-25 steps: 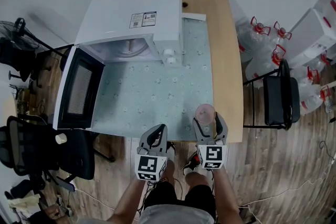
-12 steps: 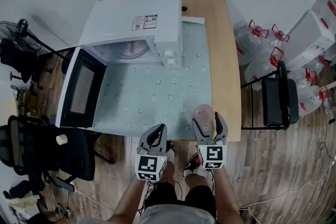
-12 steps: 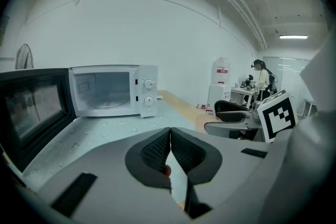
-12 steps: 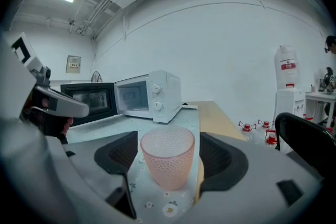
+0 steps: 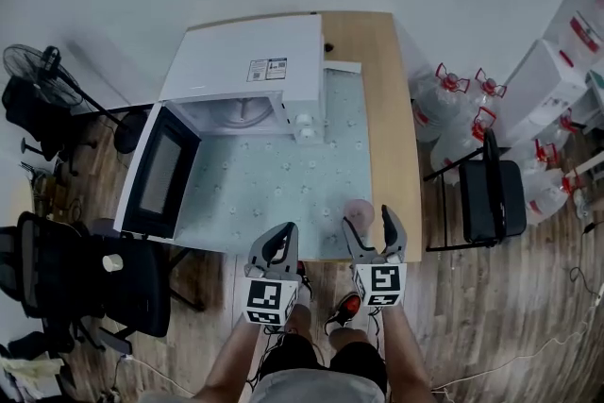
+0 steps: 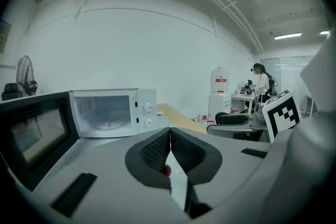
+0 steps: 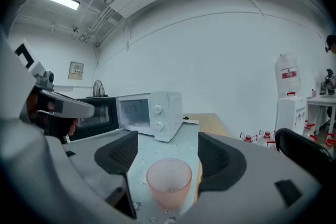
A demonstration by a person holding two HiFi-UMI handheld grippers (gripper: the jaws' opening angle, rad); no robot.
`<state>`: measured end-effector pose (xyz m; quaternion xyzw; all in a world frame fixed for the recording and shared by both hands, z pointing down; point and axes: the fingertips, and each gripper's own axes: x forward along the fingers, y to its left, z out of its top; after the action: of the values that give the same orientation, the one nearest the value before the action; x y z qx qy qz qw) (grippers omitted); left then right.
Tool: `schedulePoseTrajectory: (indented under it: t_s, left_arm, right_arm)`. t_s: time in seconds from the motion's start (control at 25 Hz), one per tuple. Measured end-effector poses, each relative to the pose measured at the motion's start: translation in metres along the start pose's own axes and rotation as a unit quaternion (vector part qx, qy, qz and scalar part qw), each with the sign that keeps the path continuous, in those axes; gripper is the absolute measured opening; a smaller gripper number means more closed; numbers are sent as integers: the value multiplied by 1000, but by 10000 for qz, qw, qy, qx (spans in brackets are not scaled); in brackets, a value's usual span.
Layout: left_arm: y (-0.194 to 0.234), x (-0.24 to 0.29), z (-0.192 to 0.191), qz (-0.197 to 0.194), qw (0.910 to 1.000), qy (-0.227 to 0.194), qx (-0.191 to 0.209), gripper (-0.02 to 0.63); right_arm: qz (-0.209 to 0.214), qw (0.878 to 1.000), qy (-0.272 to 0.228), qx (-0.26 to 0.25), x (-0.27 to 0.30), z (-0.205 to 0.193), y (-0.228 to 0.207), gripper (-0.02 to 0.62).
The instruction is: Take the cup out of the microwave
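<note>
The translucent pink cup (image 5: 360, 210) (image 7: 169, 180) stands upright on the patterned table mat (image 5: 274, 175), near the table's front right edge. My right gripper (image 5: 368, 220) (image 7: 169, 157) is open, with its pads either side of the cup and apart from it. My left gripper (image 5: 285, 232) (image 6: 170, 136) is shut on nothing, beside it at the table's front edge. The white microwave (image 5: 250, 71) (image 6: 113, 112) (image 7: 149, 108) stands at the back of the table. Its door (image 5: 159, 173) is swung open to the left and its chamber shows only the glass turntable.
A black chair (image 5: 489, 193) stands close to the table's right side, with several large water jugs (image 5: 444, 104) behind it. A black office chair (image 5: 85, 278) and a fan (image 5: 33, 66) are at the left. A person works at a far desk (image 6: 261, 84).
Both grippers have lifted and drawn back a little. The cup stays on the mat, now lower between the right jaws. The table looks farther away in the head view.
</note>
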<state>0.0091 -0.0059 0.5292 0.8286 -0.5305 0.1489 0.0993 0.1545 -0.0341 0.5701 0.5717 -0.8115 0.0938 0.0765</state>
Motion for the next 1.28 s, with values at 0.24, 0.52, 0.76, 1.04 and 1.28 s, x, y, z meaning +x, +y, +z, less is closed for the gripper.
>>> schedulePoseTrajectory:
  t_s: [0.24, 0.52, 0.76, 1.04, 1.28]
  left_arm:
    - [5, -17, 38, 113, 9994, -307, 69, 23]
    - [21, -36, 82, 317, 9973, -653, 126, 23]
    - [40, -54, 108, 569, 9946, -846, 172, 23]
    - [55, -74, 111, 828, 9924, -894, 178, 23]
    - [67, -87, 103, 1062, 9909, -826, 93, 23]
  right_arm:
    - [4, 9995, -270, -151, -7, 44, 4, 351]
    - [303, 9973, -619, -239, -12, 98, 21, 277]
    - [635, 9945, -799, -233, -13, 127, 48, 216]
    - [1001, 9907, -875, -278, -9, 142, 81, 166]
    - [1393, 9862, -782, -439, 1, 144, 110, 129]
